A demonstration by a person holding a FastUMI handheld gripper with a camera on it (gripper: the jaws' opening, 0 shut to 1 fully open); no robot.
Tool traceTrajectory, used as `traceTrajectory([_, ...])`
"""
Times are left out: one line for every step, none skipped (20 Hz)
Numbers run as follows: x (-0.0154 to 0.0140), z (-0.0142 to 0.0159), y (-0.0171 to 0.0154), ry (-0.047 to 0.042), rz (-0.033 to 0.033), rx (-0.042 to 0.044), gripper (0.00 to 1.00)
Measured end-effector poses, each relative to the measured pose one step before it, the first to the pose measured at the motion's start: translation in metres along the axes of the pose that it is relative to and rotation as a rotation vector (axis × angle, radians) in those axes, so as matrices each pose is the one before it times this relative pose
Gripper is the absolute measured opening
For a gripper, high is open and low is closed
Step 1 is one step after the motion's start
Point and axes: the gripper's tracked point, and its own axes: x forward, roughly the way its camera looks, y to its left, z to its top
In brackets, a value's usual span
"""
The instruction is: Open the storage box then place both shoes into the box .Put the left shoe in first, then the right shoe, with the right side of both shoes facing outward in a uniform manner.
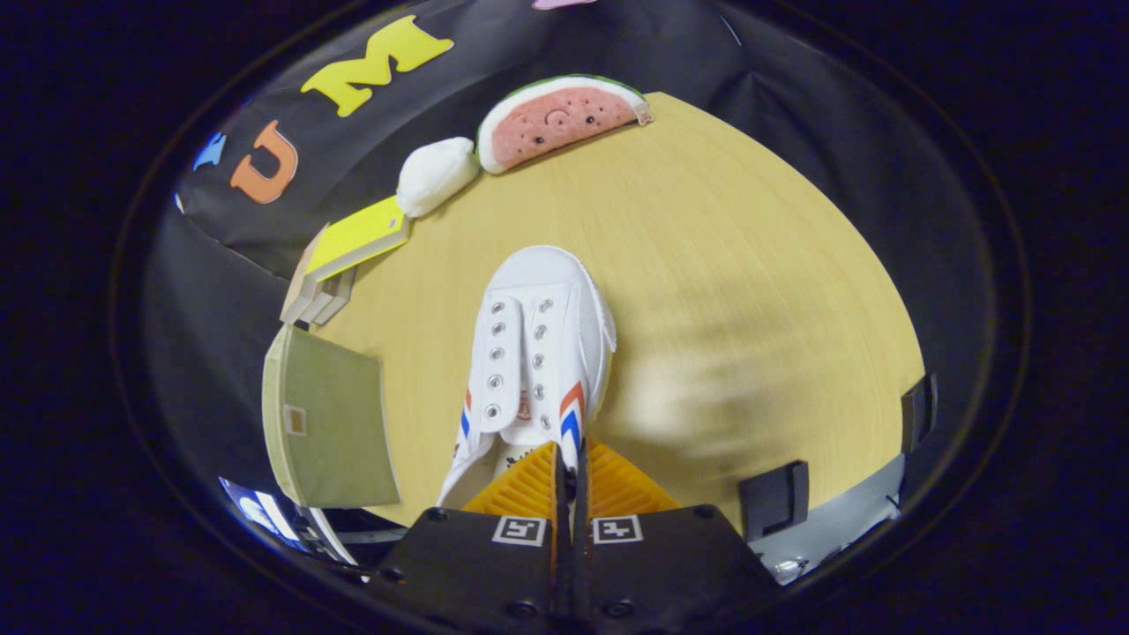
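- Your fingers (571, 467) are pressed close together, pinching the rim of the shoe (538, 353) at its heel end; only a thin dark slit shows between them.
- The shoe is white with red and blue stripes on both sides near the heel. It has two rows of metal eyelets and no laces that you can see.
- It points straight away from your fingers, toe toward the far side of the desk (706, 265). You cannot tell from here whether its sole rests on the desk or hangs just above it.
- To the near left of the shoe lies a flat olive-green box (331, 423) at the desk's left edge, with a small tan label on its top. It is apart from the shoe.
- Farther along the left edge sits a stack of books (348, 251) with a yellow cover on top.
- Just beyond the books lies a white plush toy (435, 175), touching a watermelon-slice cushion (560, 119) at the far edge.
- The right half of the desk is bare wood.
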Motion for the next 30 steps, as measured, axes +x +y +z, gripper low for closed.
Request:
traceTrajectory([-0.01094, -0.0029, 0.01318, -0.01845, 0.00065, -0.00736, 0.05])
traceTrajectory([-0.01148, -0.00212, 0.01558, -0.02146, -0.0026, -0.00862, 0.06])
traceTrajectory([-0.01074, -0.00106, 0.0161, -0.0213, -0.00271, -0.00704, 0.05])
traceTrajectory([-0.00992, -0.00161, 0.01784, -0.01899, -0.00376, -0.00705, 0.05])
traceTrajectory([-0.00936, -0.00107, 0.01808, -0.01658, -0.00294, -0.00681, 0.05])
traceTrajectory([-0.00871, -0.00159, 0.0203, -0.01469, -0.00156, -0.0027, 0.05])
traceTrajectory([-0.00828, -0.00227, 0.0204, -0.0078, 0.00492, 0.00116, 0.05])
traceTrajectory([-0.0068, -0.0032, 0.02239, -0.00511, 0.01102, -0.0063, 0.05])
traceTrajectory([-0.00601, -0.00243, 0.02133, -0.0079, 0.00571, -0.01038, 0.05])
traceTrajectory([-0.00345, -0.00241, 0.02044, -0.00815, 0.00053, -0.01593, 0.06])
traceTrajectory([-0.00177, -0.00142, 0.02157, -0.00843, 0.00288, -0.01944, 0.05])
traceTrajectory([0.00115, -0.00156, 0.02301, -0.00394, 0.00735, -0.01176, 0.05])
traceTrajectory([0.00268, -0.00186, 0.02197, -0.00102, 0.0137, -0.01193, 0.05])
traceTrajectory([0.00486, -0.00259, 0.02173, 0.00184, 0.01228, -0.00317, 0.05])
traceTrajectory([0.00501, -0.00281, 0.01782, 0.00581, 0.00796, -0.00601, 0.05])
traceTrajectory([0.00551, -0.00324, 0.01465, 0.00819, 0.00327, -0.00718, 0.05])
traceTrajectory([0.0088, -0.00355, 0.01304, 0.01063, -0.00061, -0.00596, 0.05])
traceTrajectory([0.00998, -0.00279, 0.01174, 0.01363, -0.00361, -0.0028, 0.05])
traceTrajectory([0.01072, -0.00382, 0.00911, 0.01264, -0.0095, 0.00148, 0.05])
traceTrajectory([0.01043, -0.00425, 0.0053, 0.01346, -0.0147, -0.00104, 0.05])
traceTrajectory([0.00898, -0.00415, 0.00364, 0.01267, -0.01779, -0.00775, 0.05])
traceTrajectory([0.00924, -0.00467, 0.00433, 0.0158, -0.0247, -0.01369, 0.05])
traceTrajectory([0.00984, -0.00426, 0.00224, 0.01351, -0.02164, -0.00839, 0.05])
traceTrajectory([0.01223, -0.0057, 0.00315, 0.01923, -0.01592, -0.00254, 0.05])
traceTrajectory([0.01181, -0.0037, 0.00191, 0.01589, -0.0141, -0.00246, 0.05])
traceTrajectory([0.01167, -0.00206, -0.00074, 0.01056, -0.01985, -0.00467, 0.05])
traceTrajectory([0.01038, -0.0011, -0.00289, 0.00914, -0.0303, -0.00745, 0.05])
traceTrajectory([0.00998, -0.00137, -0.00273, 0.00941, -0.03302, -0.01306, 0.05])
traceTrajectory([0.00714, -0.00187, -0.00102, 0.00816, -0.01903, -0.00876, 0.05])
traceTrajectory([0.00774, -0.00359, -0.00017, 0.01419, -0.01565, -0.00593, 0.05])
